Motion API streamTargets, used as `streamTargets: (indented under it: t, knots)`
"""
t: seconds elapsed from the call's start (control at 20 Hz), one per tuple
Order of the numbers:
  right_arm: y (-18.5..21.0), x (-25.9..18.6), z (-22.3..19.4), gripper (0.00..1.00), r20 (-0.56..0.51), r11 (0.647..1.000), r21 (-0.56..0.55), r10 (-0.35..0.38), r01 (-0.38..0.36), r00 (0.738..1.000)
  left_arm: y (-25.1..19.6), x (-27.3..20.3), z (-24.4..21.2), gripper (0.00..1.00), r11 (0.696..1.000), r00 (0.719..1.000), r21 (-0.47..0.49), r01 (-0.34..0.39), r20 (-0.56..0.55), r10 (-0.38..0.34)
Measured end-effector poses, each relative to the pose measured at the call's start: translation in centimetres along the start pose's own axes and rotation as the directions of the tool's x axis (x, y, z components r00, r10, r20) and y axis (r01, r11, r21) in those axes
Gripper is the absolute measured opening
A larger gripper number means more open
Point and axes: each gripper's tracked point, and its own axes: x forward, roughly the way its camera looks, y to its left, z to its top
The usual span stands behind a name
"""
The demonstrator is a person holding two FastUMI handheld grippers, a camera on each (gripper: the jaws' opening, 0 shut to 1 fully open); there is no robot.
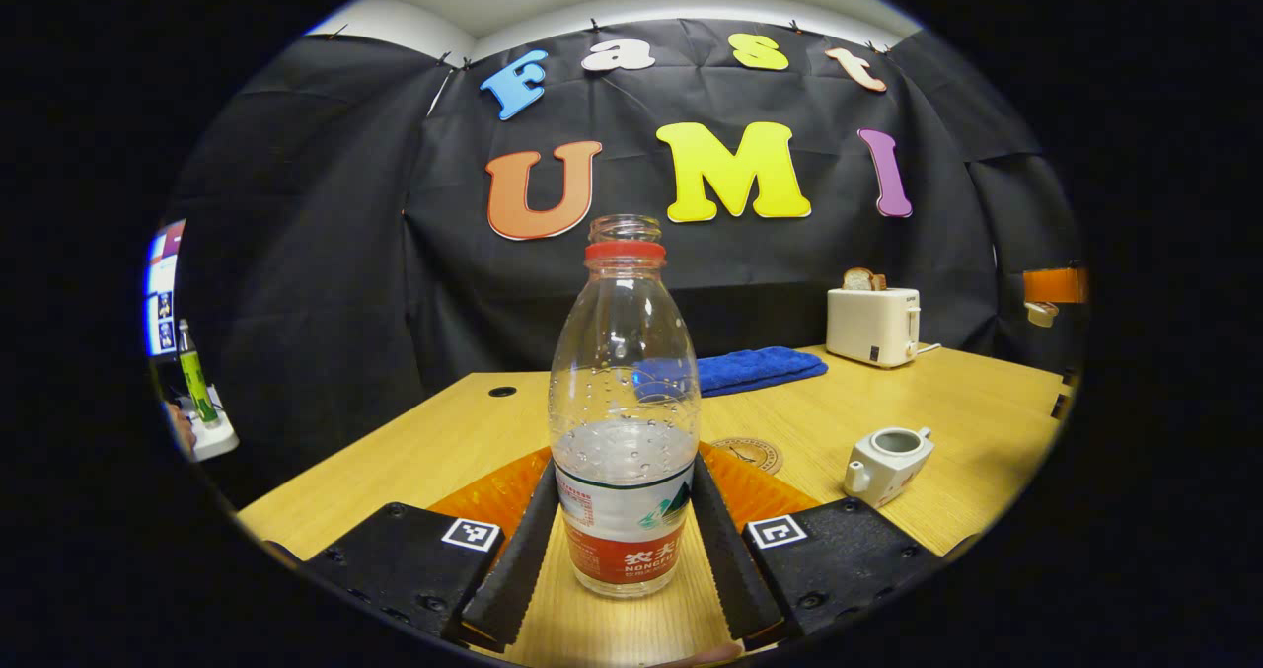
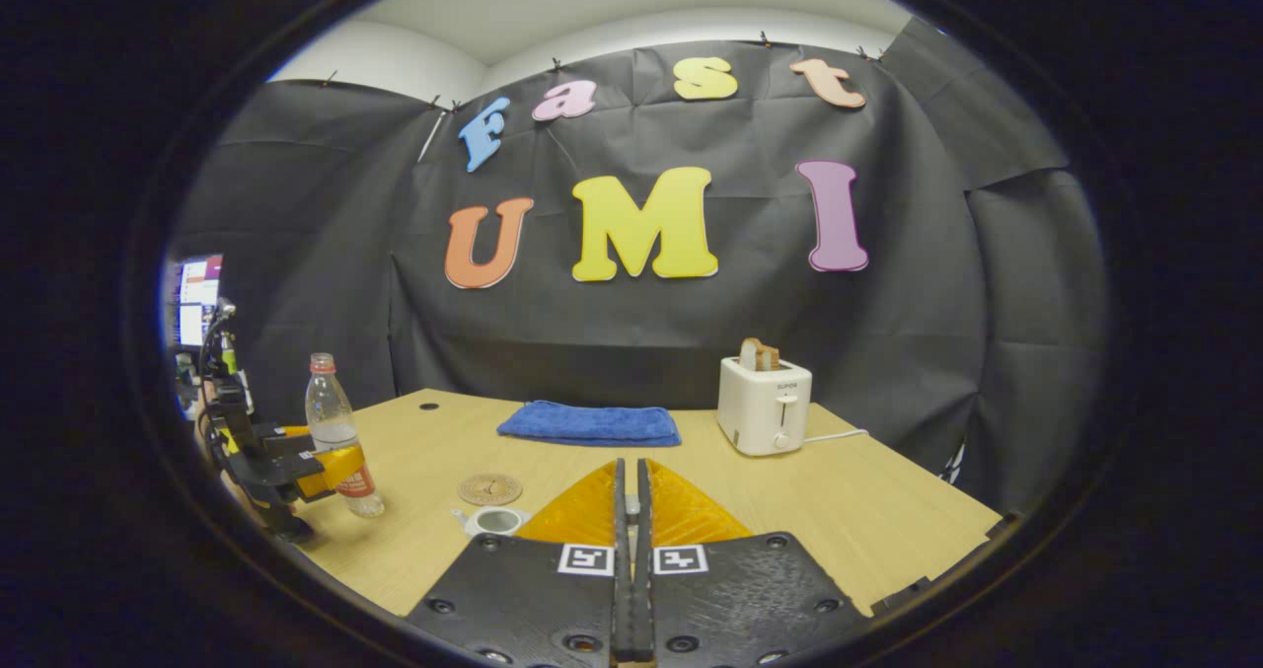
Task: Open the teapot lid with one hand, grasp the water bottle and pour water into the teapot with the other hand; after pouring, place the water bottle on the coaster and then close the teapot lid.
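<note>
A clear water bottle (image 1: 624,431), uncapped and partly filled, stands upright on the wooden table (image 1: 424,451). My left gripper (image 1: 625,471) is shut on its labelled lower part, one finger on each side. A white teapot (image 1: 886,463) with its top open sits to the right, and a round brown coaster (image 1: 747,453) lies between it and the bottle. In the right gripper view, my right gripper (image 2: 631,466) is shut above the table, with a small pale piece, seemingly the teapot lid's knob (image 2: 630,506), pinched between its fingers. That view has the teapot (image 2: 493,521), coaster (image 2: 489,488), bottle (image 2: 334,431) and left gripper (image 2: 316,476) to the left.
A folded blue towel (image 2: 590,423) lies at the back of the table. A white toaster (image 2: 763,407) with bread in it stands at the back right, its cord trailing right. A cable hole (image 2: 428,406) is in the table's far left corner. A monitor (image 2: 197,298) glows at the far left.
</note>
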Motion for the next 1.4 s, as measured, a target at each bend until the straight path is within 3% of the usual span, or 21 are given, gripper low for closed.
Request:
streamTargets:
  t: [0.2,0.45,0.65,0.85,0.95,1.15,1.4]
  knots:
    - [-1.7,0.0,0.5,0.00,0.014,0.998,-0.042,-0.038,0.039,0.999,0.1,-0.9,0.6,0.76,0.978,0.998,0.205,-0.047,-0.029,0.054]
    - [-3.3,0.3,0.2,0.00,0.000,0.997,-0.032,-0.065,0.065,0.998,-1.0,-1.3,0.8,0.75,0.888,0.995,0.459,-0.043,-0.063,0.081]
    - [-4.0,0.5,0.2,0.00,-0.001,0.996,-0.036,-0.084,0.084,0.996,-2.6,-1.1,-0.1,0.75,0.766,0.989,0.643,-0.007,-0.111,0.102]
    - [-4.7,0.8,-0.3,0.00,-0.016,0.995,-0.025,-0.096,0.095,0.995,-3.8,-1.3,-0.4,0.75,0.683,0.983,0.730,0.029,-0.146,0.114]
    - [-5.2,0.9,-0.4,0.00,-0.023,0.995,-0.020,-0.103,0.102,0.994,-4.2,-1.1,-0.5,0.75,0.628,0.981,0.778,0.035,-0.145,0.126]
    - [-5.8,1.0,-0.5,0.00,-0.022,0.992,-0.031,-0.120,0.119,0.993,-3.5,-0.7,0.3,0.75,0.482,0.977,0.876,0.027,-0.125,0.174]
    - [-6.4,0.7,0.2,0.00,0.001,0.988,-0.045,-0.150,0.150,0.989,-4.4,-0.4,0.6,0.75,0.299,0.977,0.953,0.048,-0.107,0.184]
